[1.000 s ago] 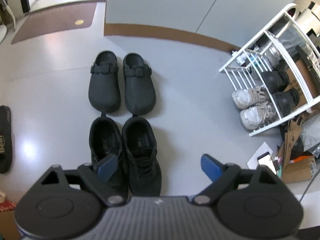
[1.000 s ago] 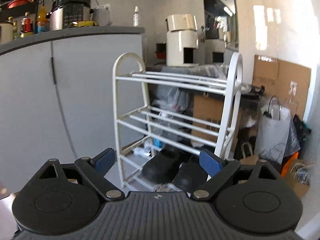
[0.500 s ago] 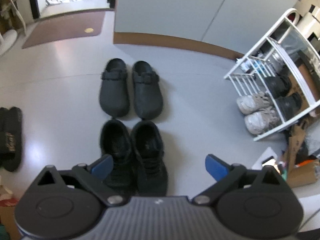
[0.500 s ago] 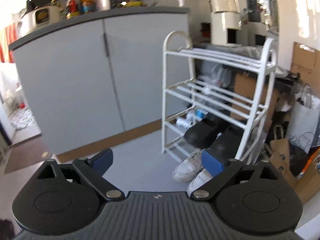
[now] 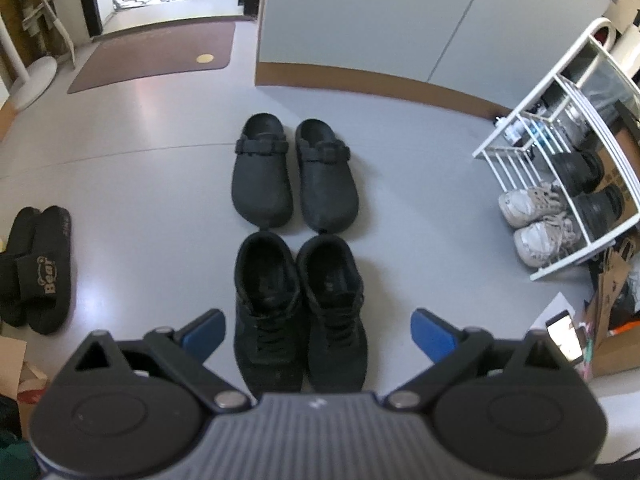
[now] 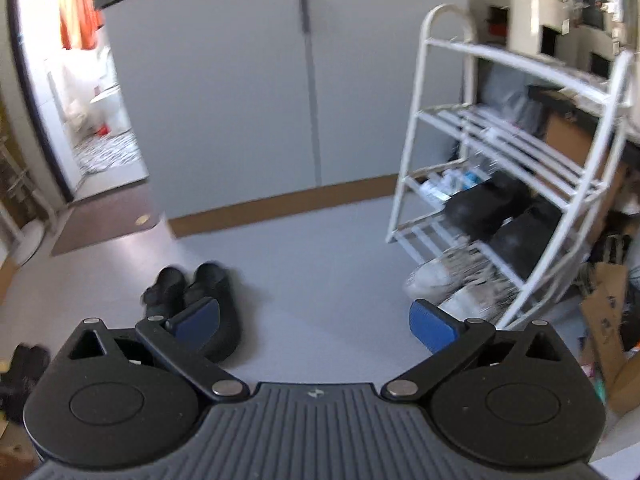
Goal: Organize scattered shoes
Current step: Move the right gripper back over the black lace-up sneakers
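- Left claw (image 5: 318, 332) and right claw (image 6: 314, 322) both gape wide, holding nothing.
- Floor: two clogs (image 5: 294, 176), two sneakers (image 5: 300, 304), two slippers (image 5: 38, 270).
- Rack (image 5: 560, 152): two white sneakers (image 5: 536, 218), two black shoes (image 5: 588, 184).

Right wrist view blurs the white sneakers (image 6: 448, 284) (laces smeared) under the rack (image 6: 516, 184).

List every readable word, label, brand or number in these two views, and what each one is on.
"Bear" in gold letters: on the strap of the black slides on the floor at the left.
Insole print in the black sneakers: too small to read.
Small mark on each claw's grey body: a logo, no letters.
Right wrist view: blurred, nothing legible.
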`<state>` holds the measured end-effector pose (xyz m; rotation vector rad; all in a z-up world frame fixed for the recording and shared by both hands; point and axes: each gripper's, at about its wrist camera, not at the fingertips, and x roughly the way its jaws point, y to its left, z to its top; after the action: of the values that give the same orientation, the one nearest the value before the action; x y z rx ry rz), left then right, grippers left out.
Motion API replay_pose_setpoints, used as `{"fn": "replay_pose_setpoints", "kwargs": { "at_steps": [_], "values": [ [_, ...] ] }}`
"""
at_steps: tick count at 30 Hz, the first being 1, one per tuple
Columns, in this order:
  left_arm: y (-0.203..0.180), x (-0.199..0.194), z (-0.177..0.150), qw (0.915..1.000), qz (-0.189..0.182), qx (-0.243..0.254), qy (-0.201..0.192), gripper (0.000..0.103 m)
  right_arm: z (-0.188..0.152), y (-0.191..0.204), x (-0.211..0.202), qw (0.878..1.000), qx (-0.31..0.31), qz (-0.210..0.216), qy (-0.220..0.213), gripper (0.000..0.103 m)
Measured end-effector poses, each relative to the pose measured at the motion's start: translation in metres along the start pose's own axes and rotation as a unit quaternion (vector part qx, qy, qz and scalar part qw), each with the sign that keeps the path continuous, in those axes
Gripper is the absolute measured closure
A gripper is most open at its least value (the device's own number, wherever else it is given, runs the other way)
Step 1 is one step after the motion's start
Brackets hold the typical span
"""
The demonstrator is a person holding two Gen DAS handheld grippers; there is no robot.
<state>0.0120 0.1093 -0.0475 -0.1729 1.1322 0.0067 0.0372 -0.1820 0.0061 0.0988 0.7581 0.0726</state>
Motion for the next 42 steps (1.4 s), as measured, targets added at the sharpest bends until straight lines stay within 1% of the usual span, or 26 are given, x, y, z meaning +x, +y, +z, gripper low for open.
{"fn": "replay_pose_setpoints", "kwargs": {
  "at_steps": [5, 7, 9, 12, 13, 15, 18, 21, 25, 29, 32, 38, 42],
  "values": [
    [0.007, 0.001, -0.001, 1.0000, 0.004, -0.007, 0.003, 0.003, -0.012, 0.019, 0.019, 0.997, 0.003, 0.064, 0.053, 0.002],
    [0.011, 0.000, -0.001, 0.9999, 0.001, -0.014, 0.005, 0.003, -0.014, 0.029, 0.023, 0.996, -0.007, 0.070, 0.046, 0.002],
    [0.013, 0.001, -0.001, 0.9998, 0.002, -0.017, 0.006, 0.003, -0.014, 0.034, 0.027, 0.995, -0.007, 0.082, 0.050, 0.002],
    [0.018, 0.005, 0.001, 0.9997, 0.004, -0.020, 0.009, 0.003, -0.020, 0.049, 0.040, 0.992, -0.021, 0.100, 0.070, 0.007],
    [0.020, 0.006, 0.001, 0.9996, 0.003, -0.026, 0.010, 0.003, -0.022, 0.053, 0.043, 0.991, -0.025, 0.106, 0.078, 0.011],
    [0.025, 0.008, 0.002, 0.9991, -0.002, -0.041, 0.015, 0.003, -0.028, 0.063, 0.052, 0.988, -0.029, 0.118, 0.099, 0.015],
    [0.036, 0.010, 0.005, 0.9970, -0.015, -0.071, 0.026, 0.003, -0.034, 0.076, 0.060, 0.985, -0.040, 0.124, 0.111, 0.015],
    [0.040, 0.010, 0.008, 0.9966, -0.018, -0.076, 0.027, 0.002, -0.039, 0.088, 0.067, 0.982, -0.051, 0.132, 0.126, 0.016],
    [0.040, 0.010, 0.011, 0.9979, -0.009, -0.060, 0.019, 0.002, -0.049, 0.104, 0.083, 0.977, -0.064, 0.136, 0.154, 0.021],
    [0.042, 0.018, 0.018, 0.9983, 0.005, -0.053, 0.022, 0.002, -0.056, 0.116, 0.094, 0.971, -0.079, 0.143, 0.173, 0.021],
    [0.043, 0.022, 0.023, 0.9983, 0.008, -0.053, 0.022, 0.002, -0.059, 0.121, 0.102, 0.969, -0.080, 0.142, 0.184, 0.021],
    [0.035, 0.026, 0.027, 0.9989, 0.003, -0.037, 0.027, 0.002, -0.070, 0.131, 0.117, 0.966, -0.083, 0.147, 0.194, 0.021],
    [0.032, 0.027, 0.027, 0.9992, -0.002, -0.029, 0.028, 0.002, -0.075, 0.133, 0.125, 0.961, -0.098, 0.155, 0.205, 0.021]
  ]
}}
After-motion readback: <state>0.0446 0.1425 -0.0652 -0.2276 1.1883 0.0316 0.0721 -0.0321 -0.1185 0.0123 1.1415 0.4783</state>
